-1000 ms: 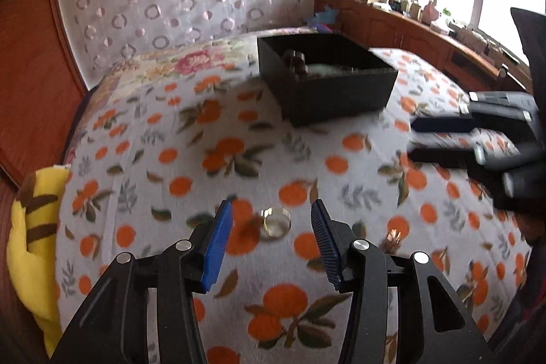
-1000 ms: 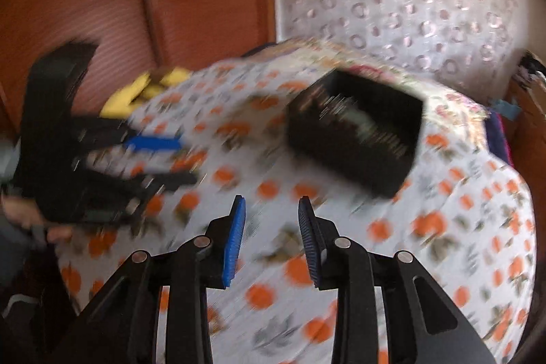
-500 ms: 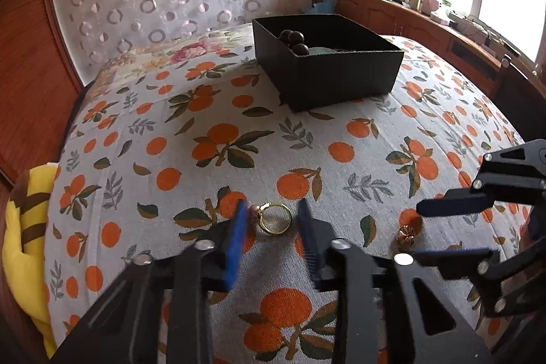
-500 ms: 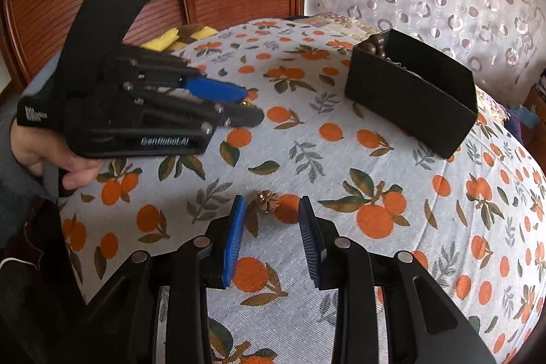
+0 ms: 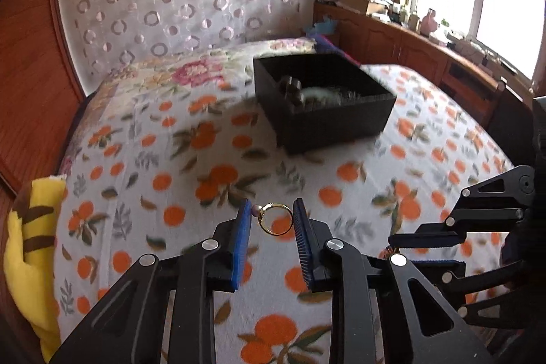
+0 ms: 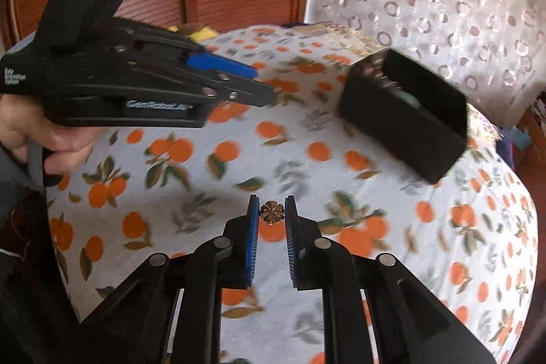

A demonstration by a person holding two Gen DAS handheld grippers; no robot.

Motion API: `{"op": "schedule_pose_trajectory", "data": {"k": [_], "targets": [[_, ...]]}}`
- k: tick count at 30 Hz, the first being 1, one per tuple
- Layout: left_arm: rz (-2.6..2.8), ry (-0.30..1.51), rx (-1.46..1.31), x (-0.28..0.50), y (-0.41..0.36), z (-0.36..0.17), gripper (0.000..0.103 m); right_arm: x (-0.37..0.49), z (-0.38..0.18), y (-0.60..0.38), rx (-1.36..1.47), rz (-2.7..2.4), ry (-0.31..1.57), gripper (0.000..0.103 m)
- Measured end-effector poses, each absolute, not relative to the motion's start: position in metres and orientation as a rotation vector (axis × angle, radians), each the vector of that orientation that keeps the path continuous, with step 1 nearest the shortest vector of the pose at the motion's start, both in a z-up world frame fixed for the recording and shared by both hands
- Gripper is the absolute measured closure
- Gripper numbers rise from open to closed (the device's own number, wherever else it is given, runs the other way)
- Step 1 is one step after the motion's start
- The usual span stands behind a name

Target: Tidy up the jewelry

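A thin gold ring (image 5: 274,219) with a small bead hangs between the blue pads of my left gripper (image 5: 272,207), which is shut on it just above the orange-print bedspread (image 5: 191,159). In the right wrist view a small bronze flower-shaped piece (image 6: 272,213) sits between the pads of my right gripper (image 6: 272,200). Its jaws are closing and both pads touch the piece. An open black box (image 5: 324,111) with dark beads inside stands farther back on the bed, also seen as the black box (image 6: 402,118). Each gripper shows in the other's view: right gripper (image 5: 392,248), left gripper (image 6: 264,86).
A yellow striped plush (image 5: 27,244) lies at the bed's left edge by the wooden wall panel (image 5: 30,84). A person's hand (image 6: 51,135) holds the left gripper. A cluttered wooden cabinet (image 5: 409,46) runs under the window behind the box.
My left gripper closed on the gold ring and lifted it off the bedspread. My right gripper narrowed its jaws around the bronze flower piece.
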State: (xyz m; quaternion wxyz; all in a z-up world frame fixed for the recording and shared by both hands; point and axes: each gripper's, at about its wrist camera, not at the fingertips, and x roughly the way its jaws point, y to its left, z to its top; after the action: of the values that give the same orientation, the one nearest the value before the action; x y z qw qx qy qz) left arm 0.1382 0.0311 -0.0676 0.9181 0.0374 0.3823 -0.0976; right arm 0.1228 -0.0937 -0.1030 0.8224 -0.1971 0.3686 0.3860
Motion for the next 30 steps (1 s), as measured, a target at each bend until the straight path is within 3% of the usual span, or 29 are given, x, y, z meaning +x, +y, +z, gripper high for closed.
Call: {"op": "schedule_pose_trajectory", "data": {"k": [10,19,22,26,30], "targets": [[-0.205,0.719,0.063,0.183,0.005,-0.037,0.079,0.214,-0.045,-0.136,-0.304,0.649,0.708,0.086],[-0.213,0.708,0.04,0.214,0.0,-0.029,0.079,0.264,-0.027,-0.148,-0.212,0.591,0.73,0.085],[-0.215,0.708,0.027,0.224,0.001,-0.027,0.079,0.267,-0.026,-0.151,-0.186,0.586,0.731,0.074],[-0.213,0.709,-0.003,0.229,0.002,-0.027,0.078,0.265,-0.026,-0.155,-0.169,0.596,0.733,0.072],[-0.203,0.699,-0.006,0.221,0.0,-0.027,0.061,0.257,-0.024,-0.161,-0.157,0.591,0.72,0.072]]}}
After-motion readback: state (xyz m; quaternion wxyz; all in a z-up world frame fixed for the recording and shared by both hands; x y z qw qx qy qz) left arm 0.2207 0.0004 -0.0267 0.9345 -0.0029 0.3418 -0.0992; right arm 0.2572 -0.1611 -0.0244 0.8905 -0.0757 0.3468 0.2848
